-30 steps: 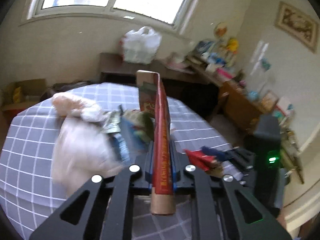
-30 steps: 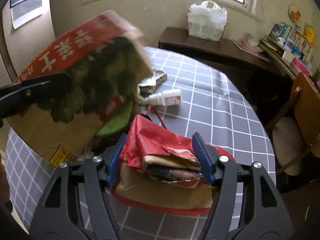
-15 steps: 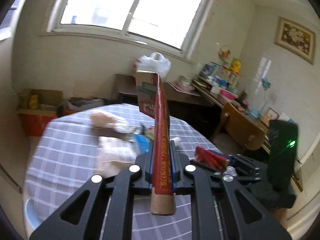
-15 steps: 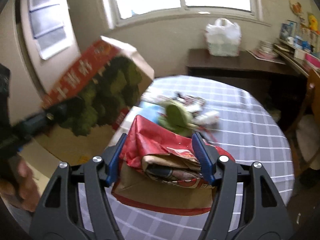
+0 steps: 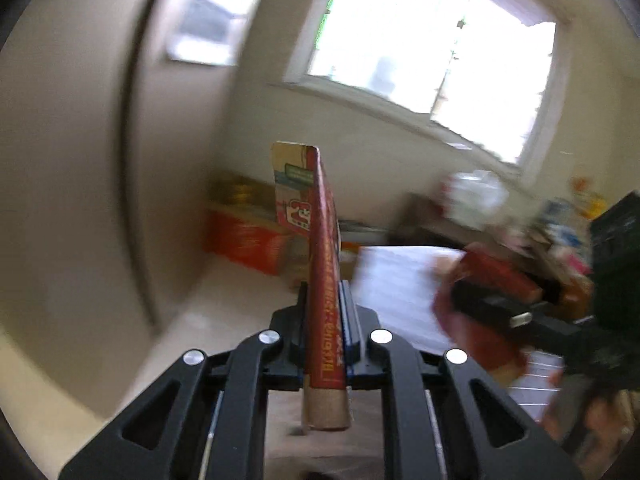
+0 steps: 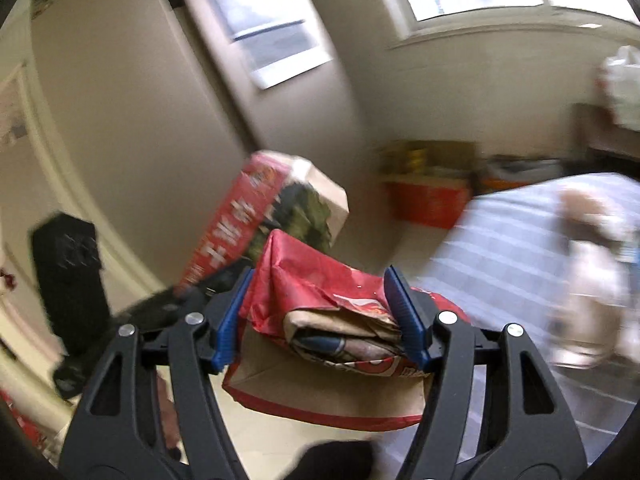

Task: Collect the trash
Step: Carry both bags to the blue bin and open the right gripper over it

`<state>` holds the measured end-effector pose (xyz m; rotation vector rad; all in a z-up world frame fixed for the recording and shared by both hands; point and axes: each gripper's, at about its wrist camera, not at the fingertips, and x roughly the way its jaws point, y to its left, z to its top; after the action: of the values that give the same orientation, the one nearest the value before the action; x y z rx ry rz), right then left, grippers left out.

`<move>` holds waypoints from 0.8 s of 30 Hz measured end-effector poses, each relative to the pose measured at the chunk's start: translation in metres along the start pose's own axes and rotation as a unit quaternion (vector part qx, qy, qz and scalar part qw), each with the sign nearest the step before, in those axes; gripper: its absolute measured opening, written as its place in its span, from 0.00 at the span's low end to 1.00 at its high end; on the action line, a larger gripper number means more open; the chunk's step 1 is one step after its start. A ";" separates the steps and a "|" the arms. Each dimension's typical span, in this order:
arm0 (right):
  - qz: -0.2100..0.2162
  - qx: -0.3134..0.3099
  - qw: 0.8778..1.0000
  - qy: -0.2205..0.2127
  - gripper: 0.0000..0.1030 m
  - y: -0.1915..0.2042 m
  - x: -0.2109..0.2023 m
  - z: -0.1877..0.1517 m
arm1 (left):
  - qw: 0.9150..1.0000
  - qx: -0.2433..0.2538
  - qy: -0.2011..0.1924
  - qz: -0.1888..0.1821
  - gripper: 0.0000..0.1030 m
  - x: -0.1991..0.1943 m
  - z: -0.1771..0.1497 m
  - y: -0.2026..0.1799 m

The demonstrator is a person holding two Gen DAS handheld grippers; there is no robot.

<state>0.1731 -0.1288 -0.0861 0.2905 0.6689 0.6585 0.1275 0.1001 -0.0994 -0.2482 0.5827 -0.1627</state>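
Clearly, both grippers carry trash clear of the table, and both views are smeared with blur. The left gripper [image 5: 325,312] has its jaws nearly together, pinching a flattened red carton [image 5: 323,280] edge-on; the carton stands upright between the blue pads, its brown cardboard end poking back toward the camera and its printed top rising above the fingers. From the right wrist view the same carton [image 6: 256,220] appears as a broad red box face with white characters and a dark green picture, tilted and held up to the left of the right gripper.

The right gripper [image 6: 320,308] stands about half open, its blue pads [image 6: 404,312] pressed against both sides of a crumpled red paper bag [image 6: 320,292]. Folded brown paper and a printed wrapper are bunched inside the bag, whose brown-lined mouth sags below the fingers. In the left wrist view this bag [image 5: 480,300] shows as a red blur at the right, with the black right gripper across it.

Behind, a table with a pale checked cloth [image 6: 512,240] lies to the right, with a blurred whitish bag [image 6: 592,272] on it. An orange-red cardboard box [image 5: 244,236] sits on the floor by the wall under a bright window [image 5: 432,48].
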 end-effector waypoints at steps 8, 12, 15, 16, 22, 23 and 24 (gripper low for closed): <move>0.027 0.016 0.997 0.074 0.63 0.005 0.163 -0.019 | 0.991 -0.067 0.060 0.096 0.12 0.068 -0.022 0.120; 0.010 0.023 0.994 0.109 0.65 -0.021 0.228 -0.038 | 0.985 -0.091 0.103 0.107 0.12 0.123 -0.039 0.150; -0.007 0.032 0.992 0.121 0.68 -0.044 0.256 -0.049 | 0.981 -0.105 0.127 0.104 0.12 0.159 -0.049 0.166; -0.006 0.036 0.992 0.124 0.71 -0.049 0.265 -0.053 | 0.979 -0.109 0.134 0.106 0.12 0.168 -0.052 0.170; -0.028 0.035 0.989 0.141 0.78 -0.077 0.298 -0.062 | 0.971 -0.119 0.171 0.113 0.13 0.225 -0.068 0.184; -0.039 0.029 0.990 0.136 0.81 -0.078 0.298 -0.063 | 0.971 -0.121 0.174 0.112 0.13 0.227 -0.076 0.189; -0.059 0.018 0.990 0.127 0.82 -0.079 0.296 -0.063 | 0.970 -0.122 0.177 0.111 0.13 0.229 -0.080 0.194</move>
<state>0.3439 0.0053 -0.3108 0.1999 0.9353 0.5747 0.2870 0.2209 -0.3375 -0.3945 0.9829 0.0850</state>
